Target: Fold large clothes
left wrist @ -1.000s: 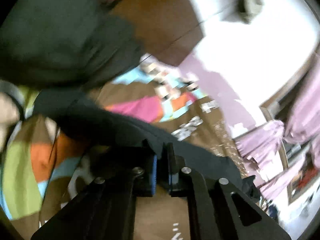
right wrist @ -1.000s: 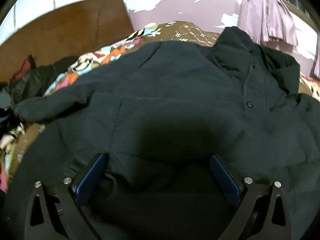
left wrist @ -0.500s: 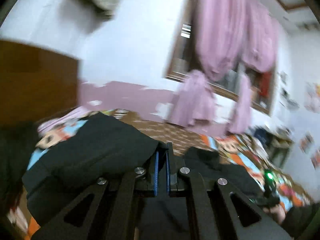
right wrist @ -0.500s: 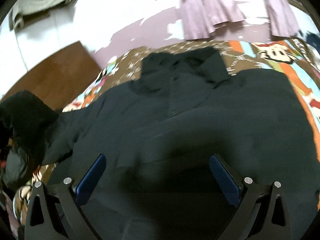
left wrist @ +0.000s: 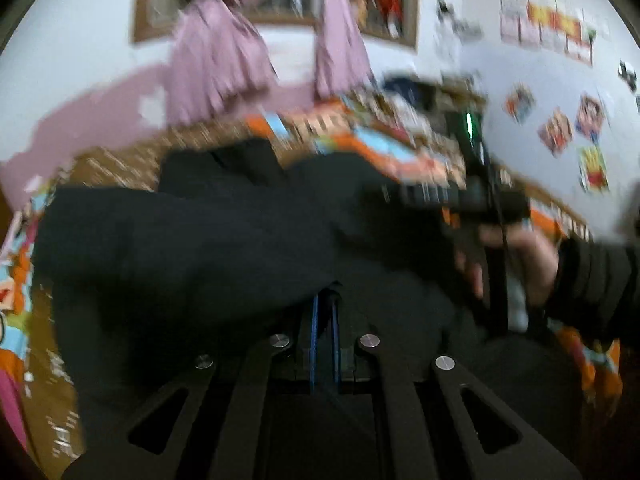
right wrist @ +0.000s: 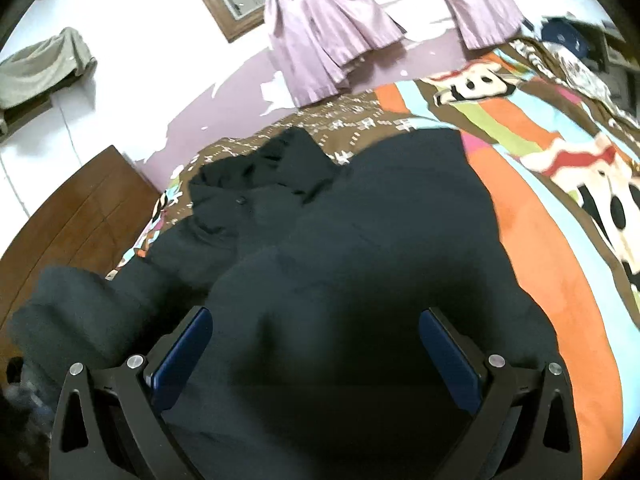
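The coat (right wrist: 360,240) is covering most of the near bedspread (right wrist: 552,264), leaving a bare strip lying open along its right edge. The curtains (right wrist: 320,36) and headboard (right wrist: 72,216) are closing off the far and left sides.

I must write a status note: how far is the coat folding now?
Done: the coat lies spread on the bed. In hand: the left gripper is shut on a sleeve, carried over the coat's body. The right gripper hangs open above the coat, holding nothing. Left: apparently the other sleeve and the body folds.
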{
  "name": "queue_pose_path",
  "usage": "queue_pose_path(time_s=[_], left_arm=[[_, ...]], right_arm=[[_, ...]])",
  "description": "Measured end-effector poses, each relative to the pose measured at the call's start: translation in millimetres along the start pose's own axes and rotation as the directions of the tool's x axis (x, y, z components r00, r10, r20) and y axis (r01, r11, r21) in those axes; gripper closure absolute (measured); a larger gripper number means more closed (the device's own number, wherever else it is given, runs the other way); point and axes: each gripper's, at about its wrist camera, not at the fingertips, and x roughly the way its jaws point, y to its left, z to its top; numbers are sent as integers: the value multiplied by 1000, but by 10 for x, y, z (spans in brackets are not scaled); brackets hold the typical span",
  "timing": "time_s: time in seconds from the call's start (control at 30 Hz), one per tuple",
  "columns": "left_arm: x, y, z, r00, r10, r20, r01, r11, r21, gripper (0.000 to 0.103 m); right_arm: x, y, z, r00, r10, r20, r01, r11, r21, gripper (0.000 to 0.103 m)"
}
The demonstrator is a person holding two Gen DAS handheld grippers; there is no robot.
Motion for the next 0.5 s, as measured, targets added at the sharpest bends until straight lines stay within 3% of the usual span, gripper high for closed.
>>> queue_pose_path(time_s=[0.07, 0.23, 0.27, 0.33, 0.4, 0.5], left_arm=[[214, -121, -111, 998, 2, -68, 0, 1000, 23, 99], [311, -66, -243, 994, -25, -108, 24, 1000, -3, 97], [298, -38, -244, 993, -42, -110, 40, 999, -19, 92], [226, 15, -262, 991, -83, -103, 78, 996, -54, 73], [44, 33, -278, 990, -123, -68, 118, 990, -76, 38], [-223, -45, -349, 988, -152, -16, 151, 986, -72, 30]], right_arm=[[-7, -33, -54, 1000, 14, -3, -14, 1000, 1, 0], [-43, -3, -53, 999, 42, -5, -42, 999, 0, 0], [-51, 13, -49, 998, 64, -9, -63, 998, 10, 0], [-67, 19, -50, 994, 110, -14, -109, 994, 30, 0], [-90, 89, -35, 986, 164, -22, -163, 985, 49, 0], [-109, 272, -26, 977, 210, -37, -209, 977, 34, 0]])
